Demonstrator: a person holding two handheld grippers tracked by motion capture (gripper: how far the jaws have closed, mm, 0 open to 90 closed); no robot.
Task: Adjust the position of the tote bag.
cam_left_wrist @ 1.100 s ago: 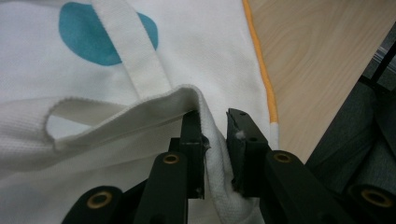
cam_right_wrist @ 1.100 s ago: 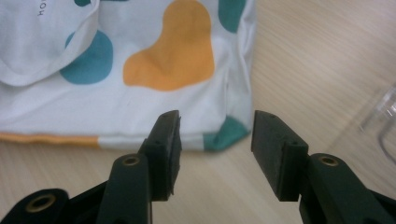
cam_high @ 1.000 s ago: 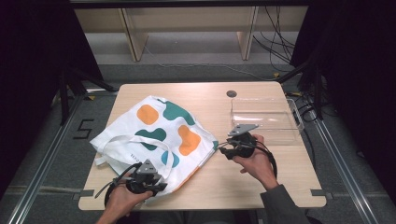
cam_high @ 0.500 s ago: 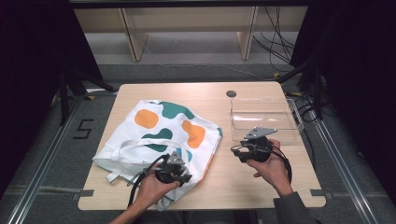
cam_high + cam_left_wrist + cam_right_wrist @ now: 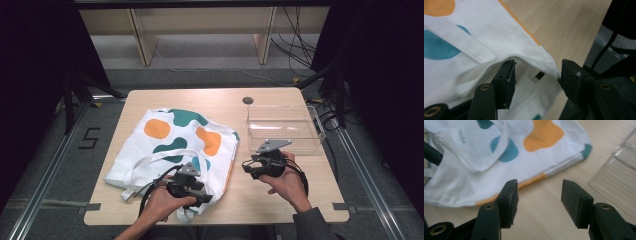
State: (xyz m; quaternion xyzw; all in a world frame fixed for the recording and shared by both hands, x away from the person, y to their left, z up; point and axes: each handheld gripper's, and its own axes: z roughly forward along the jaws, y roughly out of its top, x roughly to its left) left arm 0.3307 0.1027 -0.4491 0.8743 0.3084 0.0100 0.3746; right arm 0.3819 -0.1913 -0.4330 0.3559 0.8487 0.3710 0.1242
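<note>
Tote bag [image 5: 175, 145], one only, white with orange and teal blobs, lies flat on the left half of the one wooden table [image 5: 280, 200]; its two white handles loop toward the person's edge. One clear plastic bin [image 5: 285, 127] sits on the right half of the table, well apart from the bag, and one small dark disc [image 5: 247, 100] lies beyond it near the far edge.

Two hand-held grippers are at work. The left hand-held gripper [image 5: 536, 75] rests at the bag's near corner, jaws wide apart with the bag's open hem lying loose between them and pinched by neither. The right hand-held gripper [image 5: 537, 198] hovers over bare table between the bag's orange-trimmed edge and the bin, jaws wide apart and holding nothing.

Since half a second ago the bag has slid a little toward the bin and flattened, the left hand has moved rightward along the near edge of the bag, and the right hand has barely shifted.

Cables [image 5: 300, 45] trail across the floor behind the table. The bin stands just behind the right hand-held gripper.
</note>
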